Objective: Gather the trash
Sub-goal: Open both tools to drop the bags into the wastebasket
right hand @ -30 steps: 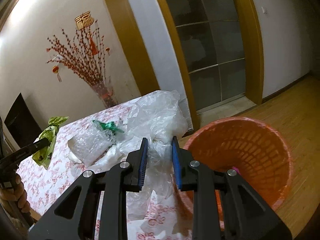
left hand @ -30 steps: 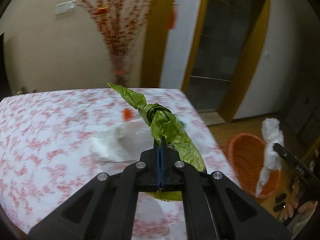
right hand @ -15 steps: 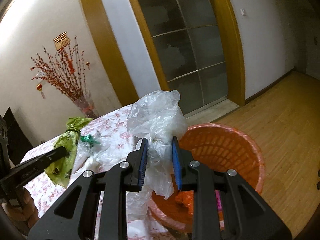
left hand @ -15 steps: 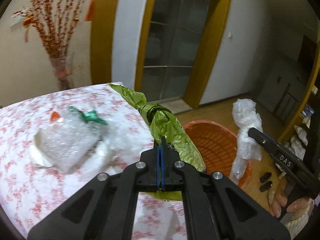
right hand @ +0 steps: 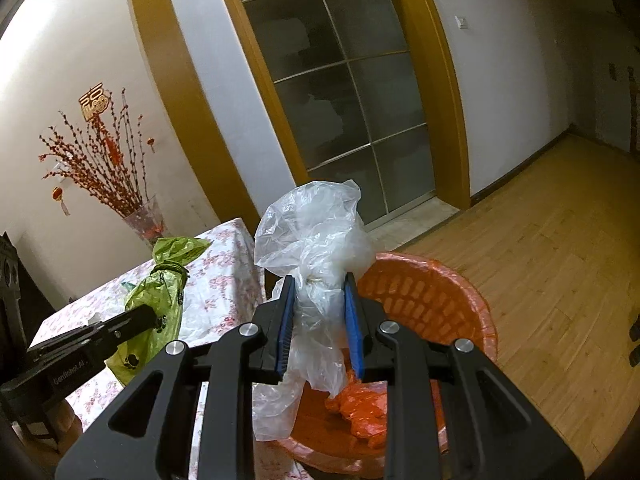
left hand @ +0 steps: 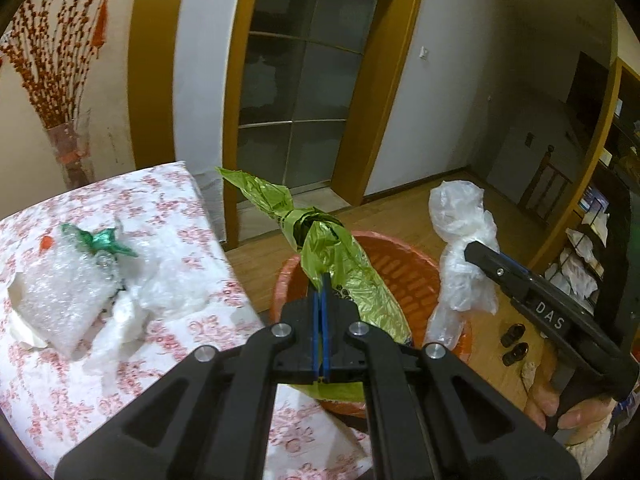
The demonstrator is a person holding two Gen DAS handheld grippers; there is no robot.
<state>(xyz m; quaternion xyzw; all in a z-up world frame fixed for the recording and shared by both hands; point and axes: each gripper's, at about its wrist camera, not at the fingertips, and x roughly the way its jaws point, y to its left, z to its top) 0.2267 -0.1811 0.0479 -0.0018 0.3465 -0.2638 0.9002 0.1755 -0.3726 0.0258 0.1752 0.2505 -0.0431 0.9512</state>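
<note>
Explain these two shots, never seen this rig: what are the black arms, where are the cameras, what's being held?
No robot here: a person holds a handheld two-finger tool in each hand, each with a fisheye camera looking along its fingers. The left-camera picture shows the left tool shut on a knotted green bag. The right-camera picture shows the right tool squeezing a crumpled clear plastic bag. Each tool also appears in the other's view. Both bags hang over or near an orange basket on the wooden floor. On the floral tablecloth lie a bubble-wrap bundle with a green scrap and more white plastic.
</note>
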